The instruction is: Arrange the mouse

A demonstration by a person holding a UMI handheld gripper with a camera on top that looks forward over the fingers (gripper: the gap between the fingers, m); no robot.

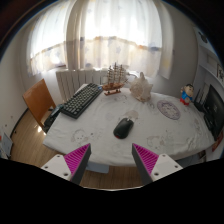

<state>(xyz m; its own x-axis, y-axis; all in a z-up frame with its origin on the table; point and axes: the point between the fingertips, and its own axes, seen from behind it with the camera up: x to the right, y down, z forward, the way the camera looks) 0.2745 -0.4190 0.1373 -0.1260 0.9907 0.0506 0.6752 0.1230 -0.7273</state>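
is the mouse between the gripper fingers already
No, the mouse sits on the table beyond the open gripper, apart from both fingers.

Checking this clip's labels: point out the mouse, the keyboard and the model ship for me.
mouse point(123, 127), gripper view, middle of its back.
keyboard point(81, 100), gripper view, centre of the key field.
model ship point(114, 77), gripper view, on its masts and rigging.
gripper point(112, 160), gripper view, midway between the open fingertips.

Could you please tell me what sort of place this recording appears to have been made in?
Probably a room in a home, used as a desk corner. A round table carries a mouse and keyboard, a model ship stands by curtained windows, and the open fingers sit short of the mouse.
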